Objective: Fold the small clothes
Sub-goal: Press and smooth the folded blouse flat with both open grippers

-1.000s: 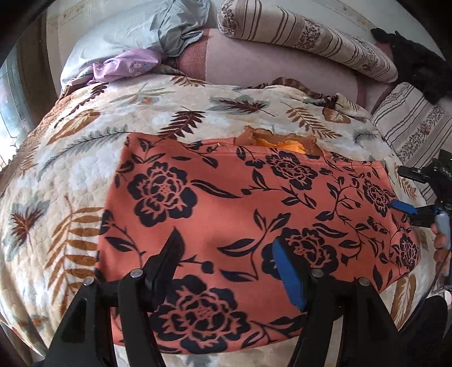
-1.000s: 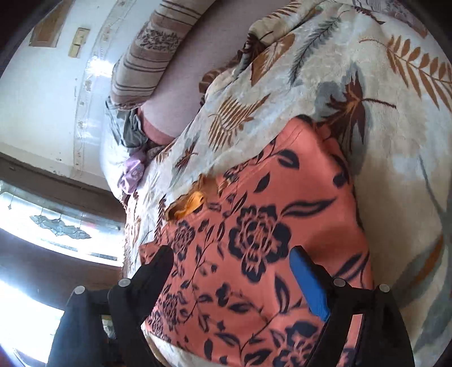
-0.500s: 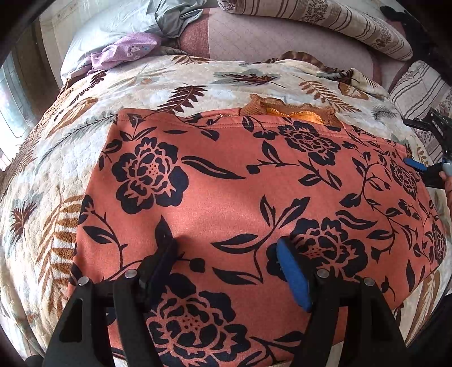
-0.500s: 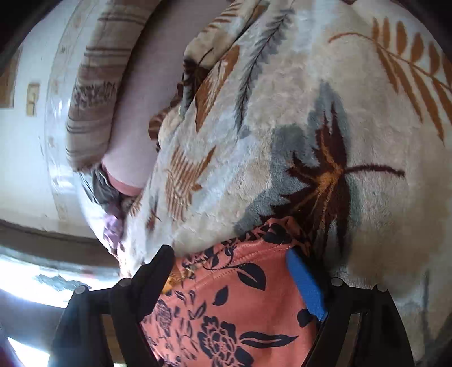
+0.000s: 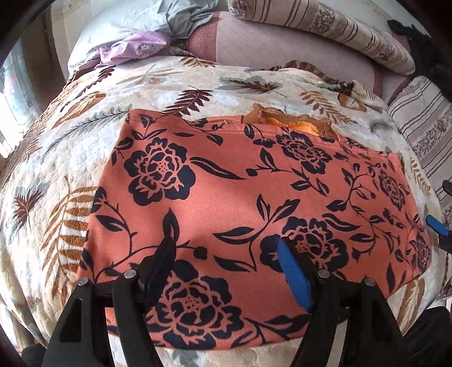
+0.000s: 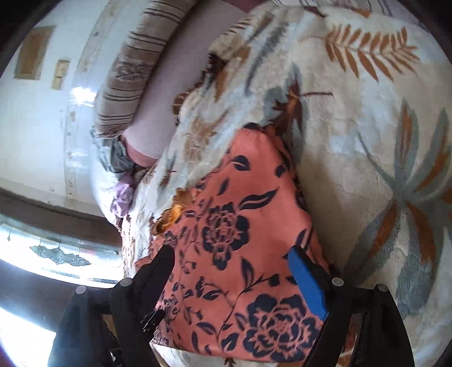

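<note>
Orange flowered cloth (image 5: 254, 203) was spread flat on the leafy blanket (image 5: 70, 175) of the bed, with its long side going from left to right. It looked already folded into a neat shape, and a bit of orange lace (image 5: 293, 122) poked out at the far edge. It was laid flat like that, most likely, so that the next fold could be made cleanly.

The left gripper (image 5: 226, 254) was held over the near edge of the cloth. Its jaws had just been opened a little more and stood wide, with nothing pinched between them.

The right gripper (image 6: 230, 264) was held over the right end of the cloth, jaws also wide and pressing on nothing. Both tools seemed to be placed to take hold of the cloth for another fold.

Striped pillows (image 5: 325, 25) were seen at the far side.
</note>
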### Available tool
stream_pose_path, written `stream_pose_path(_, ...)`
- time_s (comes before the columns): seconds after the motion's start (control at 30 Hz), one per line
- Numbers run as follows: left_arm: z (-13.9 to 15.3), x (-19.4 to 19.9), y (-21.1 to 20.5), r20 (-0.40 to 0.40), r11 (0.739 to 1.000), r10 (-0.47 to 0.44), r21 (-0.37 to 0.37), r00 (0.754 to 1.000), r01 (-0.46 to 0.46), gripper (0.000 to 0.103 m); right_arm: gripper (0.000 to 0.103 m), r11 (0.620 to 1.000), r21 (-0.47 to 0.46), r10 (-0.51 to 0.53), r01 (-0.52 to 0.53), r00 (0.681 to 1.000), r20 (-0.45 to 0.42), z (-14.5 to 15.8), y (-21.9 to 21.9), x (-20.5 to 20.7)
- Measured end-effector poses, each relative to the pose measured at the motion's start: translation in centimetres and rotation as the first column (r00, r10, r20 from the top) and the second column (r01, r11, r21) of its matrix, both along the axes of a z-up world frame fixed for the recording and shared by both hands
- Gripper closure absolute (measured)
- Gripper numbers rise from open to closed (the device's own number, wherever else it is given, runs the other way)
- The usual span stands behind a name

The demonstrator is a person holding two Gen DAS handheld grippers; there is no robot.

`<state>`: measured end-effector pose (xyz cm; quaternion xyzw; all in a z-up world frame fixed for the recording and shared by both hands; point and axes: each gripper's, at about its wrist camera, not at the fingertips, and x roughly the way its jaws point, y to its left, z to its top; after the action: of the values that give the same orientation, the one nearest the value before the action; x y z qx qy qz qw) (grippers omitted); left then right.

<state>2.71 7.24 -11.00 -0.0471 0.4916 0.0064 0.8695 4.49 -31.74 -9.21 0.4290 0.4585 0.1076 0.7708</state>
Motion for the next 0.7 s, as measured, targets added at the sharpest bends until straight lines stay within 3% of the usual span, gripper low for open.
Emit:
stream_pose_path(0.07,0.3,-1.4,0.1,0.023,1.000,0.000,-0.003,1.000,0.000,0.028,0.018,0.999,0.028,0.028,-0.029,0.999,0.040,1.5,0.9,-1.9)
stream_pose_path(0.13,-0.8,-2.0,-0.1,-0.004,1.000,-0.008,0.024,1.000,0.008,0.028,0.017,0.998,0.026,0.058,-0.059,0.998,0.037,1.1,1.8,-3.3)
stream_pose_path(0.17,-1.8,-2.0,-0.3,-0.040,0.999,-0.013,0.047,0.999,0.014,0.028,0.017,0.998,0.003,0.056,-0.056,0.998,0.012,-0.1,2.1,-3.7)
stream_pose_path(0.23,-2.1,-2.4,-0.6,-0.016,0.997,-0.027,0.074,1.000,0.028,0.028,0.019,1.000,0.007,0.030,-0.029,0.995,-0.095,-3.7,1.5,-4.2)
stream_pose_path(0.3,-1.2,-2.8,-0.5,-0.017,0.997,-0.028,0.069,0.999,0.029,0.028,0.019,0.997,0.072,-0.033,0.037,0.998,-0.056,-3.4,0.6,-5.2)
stream_pose_path(0.43,-0.5,-3.4,0.3,0.015,0.999,0.015,0.031,1.000,-0.016,0.028,0.016,0.998,0.061,0.016,-0.019,0.999,0.043,-0.3,1.6,-6.3)
stream_pose_path(0.5,-2.1,-2.8,0.2,-0.043,0.998,0.019,0.062,0.999,-0.016,0.028,0.014,0.998,0.042,0.035,-0.036,0.999,0.015,-1.5,1.9,-6.1)
stream_pose_path(0.53,-2.3,-2.7,0.0,-0.039,0.997,0.012,0.077,0.999,-0.009,0.027,0.015,0.999,0.034,0.026,-0.025,0.999,-0.042,-3.1,1.6,-5.9)
stream_pose_path(0.57,-2.0,-2.9,-0.1,-0.037,0.996,0.008,0.087,0.999,-0.005,0.027,0.015,0.996,0.088,0.011,-0.006,0.999,-0.048,-4.4,1.0,-6.0)
stream_pose_path(0.63,-0.8,-3.3,0.1,-0.033,0.997,0.020,0.075,0.999,-0.017,0.027,0.015,0.991,0.130,-0.027,0.027,1.000,-0.004,-3.9,0.4,-6.7)
stream_pose_path(0.7,0.4,-3.9,0.7,0.005,0.997,0.047,0.060,0.999,-0.047,0.027,0.015,0.997,0.080,-0.008,0.005,1.000,0.031,-3.2,0.8,-6.8)
